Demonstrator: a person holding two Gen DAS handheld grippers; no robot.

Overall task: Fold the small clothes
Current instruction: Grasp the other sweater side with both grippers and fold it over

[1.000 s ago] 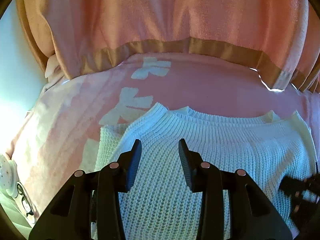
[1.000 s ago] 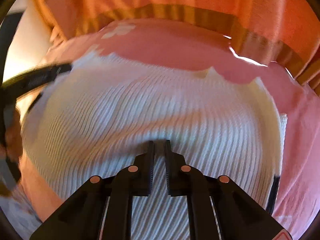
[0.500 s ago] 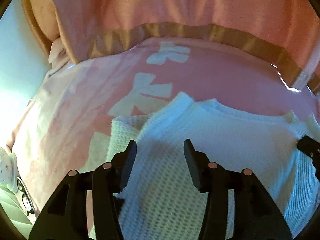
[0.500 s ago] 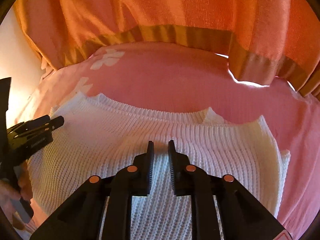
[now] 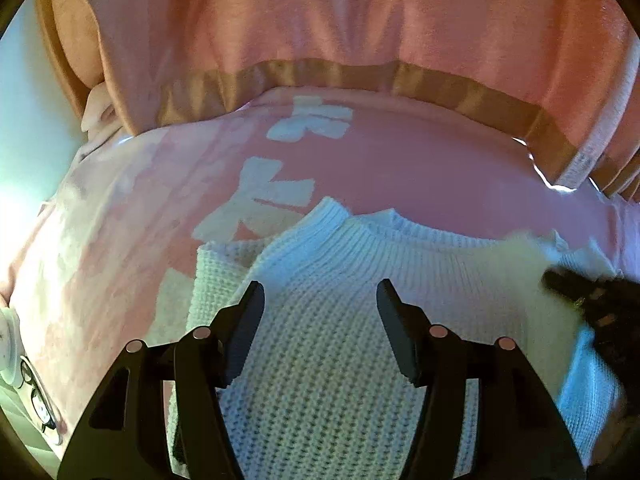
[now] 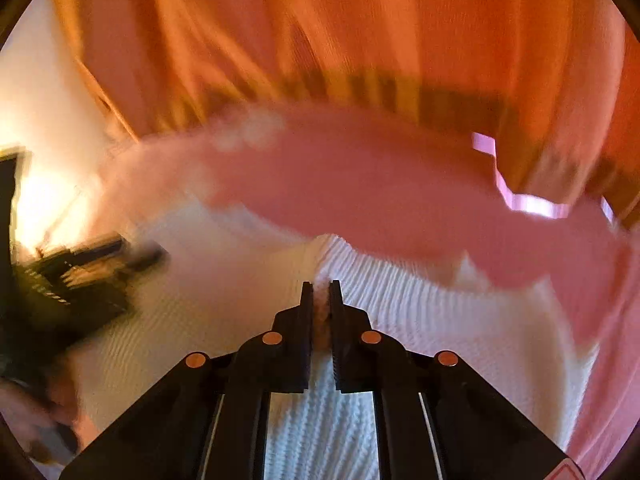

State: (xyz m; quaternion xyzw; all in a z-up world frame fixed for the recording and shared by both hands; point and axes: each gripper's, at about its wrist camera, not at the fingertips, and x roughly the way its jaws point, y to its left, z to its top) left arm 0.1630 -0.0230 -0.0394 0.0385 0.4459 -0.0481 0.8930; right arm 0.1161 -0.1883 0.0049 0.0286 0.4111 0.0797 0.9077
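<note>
A small white knit sweater lies folded on a pink bedspread, its ribbed edge toward the far side. My left gripper is open and hovers just over the sweater's left half, holding nothing. My right gripper is shut on a pinch of the white sweater near its far edge; this view is blurred by motion. The right gripper also shows as a dark blur at the right edge of the left wrist view, and the left gripper at the left of the right wrist view.
A pink curtain with a tan band hangs behind the bed. White letter shapes are printed on the bedspread. A pale wall stands at the left, with small objects at the bed's lower left edge.
My left gripper has opened wider over the sweater. My right gripper has closed on a pinch of the sweater's far edge and is moving fast, blurring its view.
</note>
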